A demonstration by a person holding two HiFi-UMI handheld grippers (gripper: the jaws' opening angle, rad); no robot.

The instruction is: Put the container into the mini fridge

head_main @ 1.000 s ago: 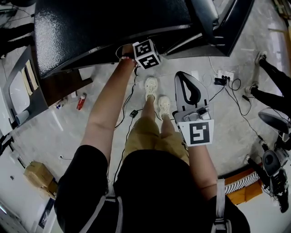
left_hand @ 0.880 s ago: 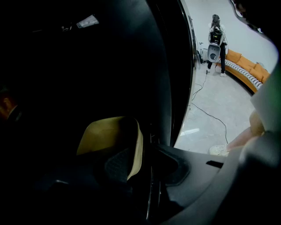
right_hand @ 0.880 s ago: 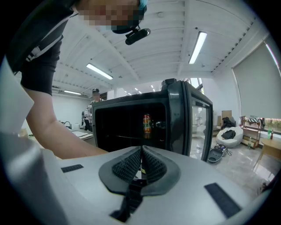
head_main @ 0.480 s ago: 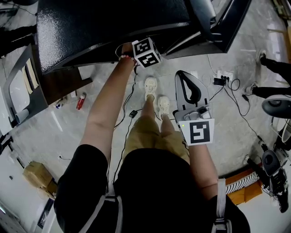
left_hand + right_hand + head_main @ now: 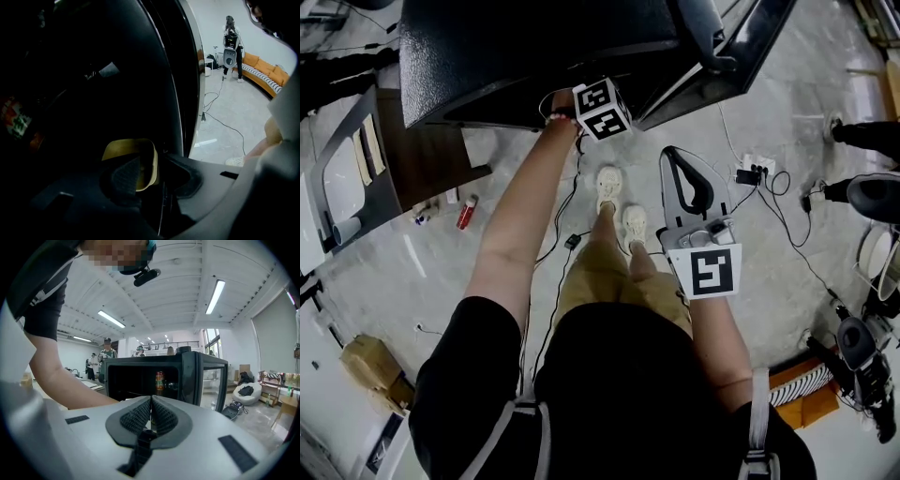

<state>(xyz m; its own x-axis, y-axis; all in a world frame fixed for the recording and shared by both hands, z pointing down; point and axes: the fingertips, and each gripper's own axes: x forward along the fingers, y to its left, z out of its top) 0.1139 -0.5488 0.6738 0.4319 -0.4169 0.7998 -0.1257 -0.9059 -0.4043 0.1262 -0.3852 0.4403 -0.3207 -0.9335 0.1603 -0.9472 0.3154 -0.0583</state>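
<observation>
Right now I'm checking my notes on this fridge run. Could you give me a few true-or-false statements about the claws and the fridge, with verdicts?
1. The left claw grips a yellowish container. True.
2. The right claw is spread wide. False: its jaws are together with nothing between them.
3. The mini fridge has its door shut. False: the door stands open.
4. A drink stands inside the fridge. True.
5. Both claws reach into the fridge. False: only the left one does. The right one is outside, in front of the fridge.
</observation>
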